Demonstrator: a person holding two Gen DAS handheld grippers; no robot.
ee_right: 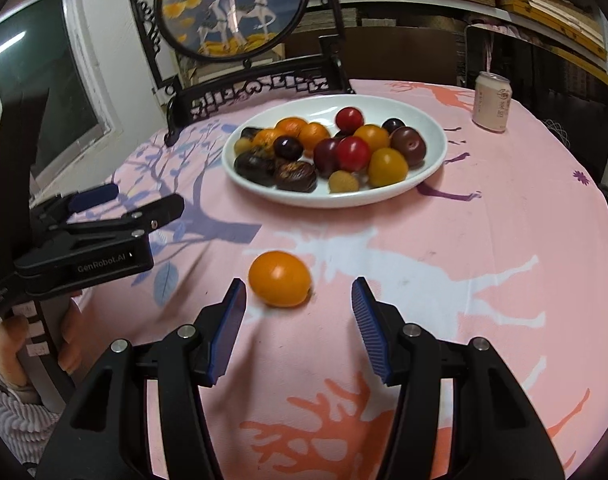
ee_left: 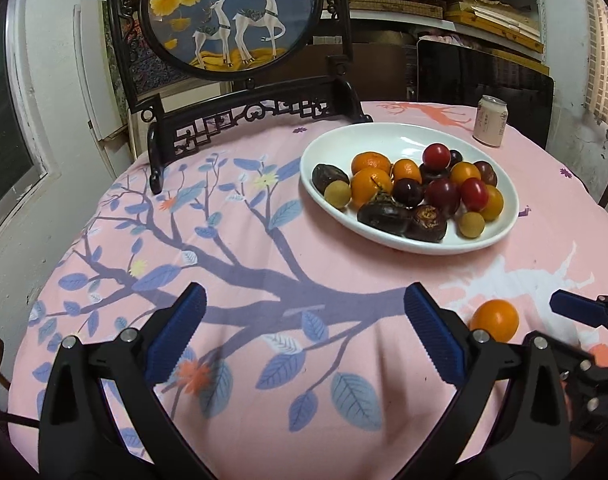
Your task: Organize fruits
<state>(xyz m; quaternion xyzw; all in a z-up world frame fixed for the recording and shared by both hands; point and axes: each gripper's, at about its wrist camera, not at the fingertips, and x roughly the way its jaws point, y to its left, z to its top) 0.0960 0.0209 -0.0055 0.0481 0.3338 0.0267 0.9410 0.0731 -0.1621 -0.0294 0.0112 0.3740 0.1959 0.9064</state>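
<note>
Pink patterned cloth, printed with a purple tree and white and coral deer, covers the round tabletop (ee_right: 504, 240). A white oval ceramic plate (ee_right: 428, 160) sits in the upper centre of the right wrist view and holds a heap of small fruits (ee_right: 352, 148): orange, red, dark purple, yellow and brown pieces, touching one another. A single orange round fruit (ee_right: 280, 284) lies on the cloth in the lower centre of that view, well apart from the plate. The right gripper (ee_right: 298, 308) occupies the bottom of the frame; its blue-padded jaws stand apart, and the orange fruit lies just beyond their tips, nearer the left one, touching neither.

In the left wrist view the left gripper (ee_left: 304, 312) fills the lower frame, jaws wide apart over bare cloth and holding nothing. The same orange fruit appears at lower right, just beyond the right jaw. The plate sits at upper right of centre.

A pale pink drinks can (ee_left: 491, 122) stands upright at the upper right, behind the plate and apart from it. A dark carved wooden stand with a round deer painting (ee_left: 232, 12) rises at the upper left, its foot resting on the cloth.
</note>
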